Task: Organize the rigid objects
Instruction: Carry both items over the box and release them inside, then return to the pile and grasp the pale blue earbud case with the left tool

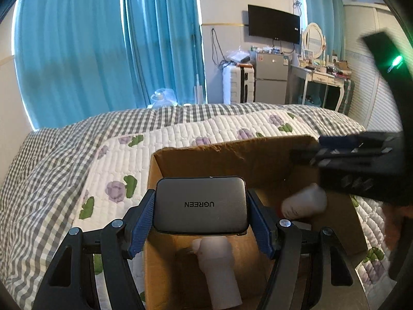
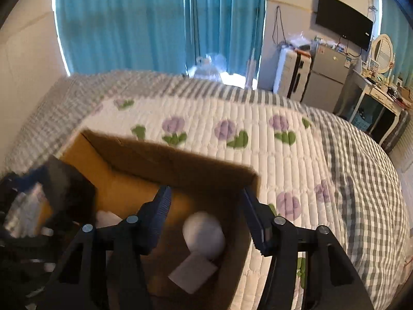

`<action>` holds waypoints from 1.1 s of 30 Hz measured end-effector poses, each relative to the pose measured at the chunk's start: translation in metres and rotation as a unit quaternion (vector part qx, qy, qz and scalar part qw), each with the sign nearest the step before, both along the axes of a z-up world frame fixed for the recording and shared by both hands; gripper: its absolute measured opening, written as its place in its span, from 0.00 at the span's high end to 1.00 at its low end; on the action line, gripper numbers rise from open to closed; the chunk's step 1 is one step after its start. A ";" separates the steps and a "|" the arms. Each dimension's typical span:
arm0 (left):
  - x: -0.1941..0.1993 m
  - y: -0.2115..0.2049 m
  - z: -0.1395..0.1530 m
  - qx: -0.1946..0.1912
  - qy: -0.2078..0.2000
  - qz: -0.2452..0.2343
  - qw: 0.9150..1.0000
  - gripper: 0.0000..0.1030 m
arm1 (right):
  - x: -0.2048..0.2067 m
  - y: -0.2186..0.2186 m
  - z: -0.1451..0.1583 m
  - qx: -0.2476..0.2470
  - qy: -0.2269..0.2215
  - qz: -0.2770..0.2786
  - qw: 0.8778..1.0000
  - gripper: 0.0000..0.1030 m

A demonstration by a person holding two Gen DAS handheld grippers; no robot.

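My left gripper (image 1: 201,206) is shut on a dark grey UGREEN charger (image 1: 201,204) and holds it above the open cardboard box (image 1: 232,157) on the bed. Inside the box lie a white bottle (image 1: 304,201) and a pale cylindrical object (image 1: 219,271). My right gripper (image 2: 206,214) is open and empty, its fingers over the box's right part (image 2: 167,160); below it lie a white round bottle (image 2: 204,232) and a white block (image 2: 192,273). The right gripper shows blurred at the right of the left wrist view (image 1: 356,160). The left gripper with the charger shows blurred at the left of the right wrist view (image 2: 38,201).
The box stands on a bed with a white quilt with purple flowers (image 2: 258,134) over a grey checked sheet (image 1: 38,168). Blue curtains (image 1: 103,51) hang behind. A suitcase (image 1: 237,82), a small fridge (image 1: 271,77), a wall TV (image 1: 273,23) and a dressing table (image 1: 320,75) stand at the far wall.
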State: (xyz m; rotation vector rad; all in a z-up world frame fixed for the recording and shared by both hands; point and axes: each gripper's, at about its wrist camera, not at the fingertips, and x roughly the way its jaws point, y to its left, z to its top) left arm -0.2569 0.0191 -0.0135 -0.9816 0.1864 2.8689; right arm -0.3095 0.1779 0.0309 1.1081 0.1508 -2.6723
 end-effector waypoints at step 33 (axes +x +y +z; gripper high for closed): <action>0.116 -0.036 0.047 -0.002 0.012 0.012 1.000 0.00 | 0.187 0.022 0.020 0.011 0.056 0.002 0.998 0.10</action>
